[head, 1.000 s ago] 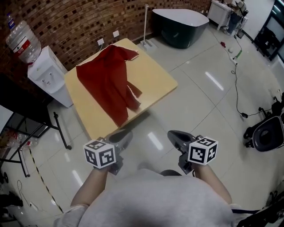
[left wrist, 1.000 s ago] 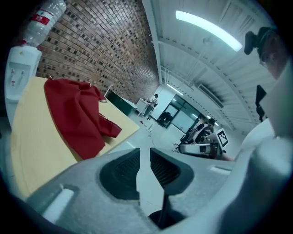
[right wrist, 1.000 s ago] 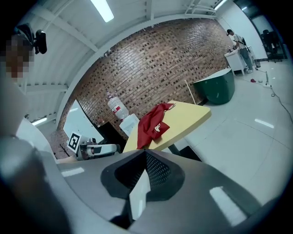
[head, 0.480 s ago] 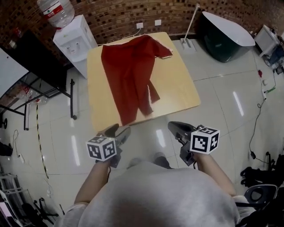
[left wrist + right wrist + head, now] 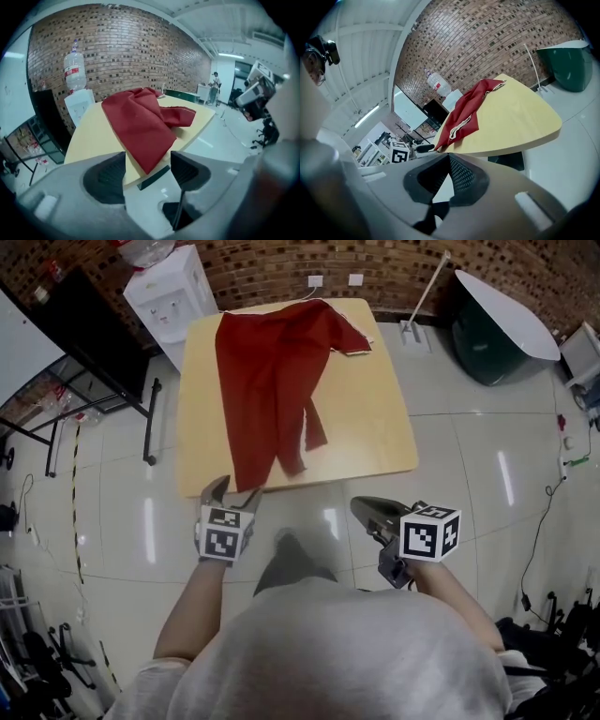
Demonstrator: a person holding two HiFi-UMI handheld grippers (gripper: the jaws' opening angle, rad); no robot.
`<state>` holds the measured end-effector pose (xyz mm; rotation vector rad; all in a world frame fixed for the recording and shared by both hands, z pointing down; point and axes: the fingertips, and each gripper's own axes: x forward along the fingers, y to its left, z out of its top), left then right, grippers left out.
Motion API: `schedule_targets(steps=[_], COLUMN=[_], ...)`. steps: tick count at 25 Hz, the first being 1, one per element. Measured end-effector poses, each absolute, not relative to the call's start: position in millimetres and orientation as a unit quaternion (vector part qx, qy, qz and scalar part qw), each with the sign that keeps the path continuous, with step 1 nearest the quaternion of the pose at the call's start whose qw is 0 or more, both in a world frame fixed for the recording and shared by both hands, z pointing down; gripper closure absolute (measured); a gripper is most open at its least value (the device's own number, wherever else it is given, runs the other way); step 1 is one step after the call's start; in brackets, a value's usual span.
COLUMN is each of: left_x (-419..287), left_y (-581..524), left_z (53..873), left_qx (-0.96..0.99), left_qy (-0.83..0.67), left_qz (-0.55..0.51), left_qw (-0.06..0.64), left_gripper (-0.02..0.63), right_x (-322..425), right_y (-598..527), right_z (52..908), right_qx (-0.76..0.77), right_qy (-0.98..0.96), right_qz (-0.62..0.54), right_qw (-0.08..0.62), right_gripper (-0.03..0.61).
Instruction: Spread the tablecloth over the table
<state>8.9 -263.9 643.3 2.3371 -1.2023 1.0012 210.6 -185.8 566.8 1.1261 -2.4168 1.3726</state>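
Observation:
A crumpled red tablecloth lies bunched along the left half of the square wooden table, with one corner hanging near the front edge. My left gripper hovers just short of that front edge, tilted down. Its jaws are opening and nothing is between them. In the left gripper view the tablecloth's hanging corner shows beyond the left gripper. My right gripper is shut and empty, held off the table's front right. The right gripper looks along the table toward the tablecloth.
A water dispenser stands behind the table's left corner, and a black frame table is further left. A dark green tub and a white stand sit at the back right. Cables lie on the tiled floor at right.
The view has swung so that the table now lies straight ahead and closer. My left gripper has tipped downward and its jaws have spread apart. The right gripper has shifted a little and stays shut.

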Motion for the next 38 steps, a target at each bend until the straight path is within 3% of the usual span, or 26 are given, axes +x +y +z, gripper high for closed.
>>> schedule_targets(steps=[7, 14, 21, 23, 27, 29, 32, 38], left_x=[12, 6, 4, 3, 7, 8, 7, 3], left_y=[-279, -286, -286, -285, -282, -283, -286, -293], left_z=[647, 646, 643, 641, 639, 638, 636, 632], left_qx=[0.817, 0.808, 0.815, 0.814, 0.819, 0.822, 0.826, 0.827], left_qy=[-0.421, -0.423, -0.412, -0.412, -0.404, -0.395, -0.384, -0.388], left_qz=[0.379, 0.397, 0.389, 0.387, 0.383, 0.382, 0.381, 0.371], left_qw=[0.103, 0.101, 0.121, 0.131, 0.142, 0.147, 0.155, 0.165], left_gripper=[0.344, 0.603, 0.604, 0.605, 0.606, 0.606, 0.606, 0.606], right_x=[204, 196, 167, 152, 131, 126, 121, 121], right_y=[-202, -225, -248, -250, -261, -270, -284, -294], right_z=[573, 583, 595, 598, 610, 615, 621, 614], right_qx=[0.356, 0.352, 0.32, 0.293, 0.28, 0.288, 0.313, 0.32], right_qy=[-0.806, -0.801, -0.785, -0.786, -0.777, -0.767, -0.756, -0.768], right_qz=[0.467, 0.478, 0.529, 0.544, 0.563, 0.572, 0.574, 0.553], right_qw=[0.076, 0.078, 0.04, 0.039, 0.041, 0.037, 0.041, 0.054], right_gripper=[0.58, 0.58, 0.579, 0.476, 0.394, 0.394, 0.539, 0.56])
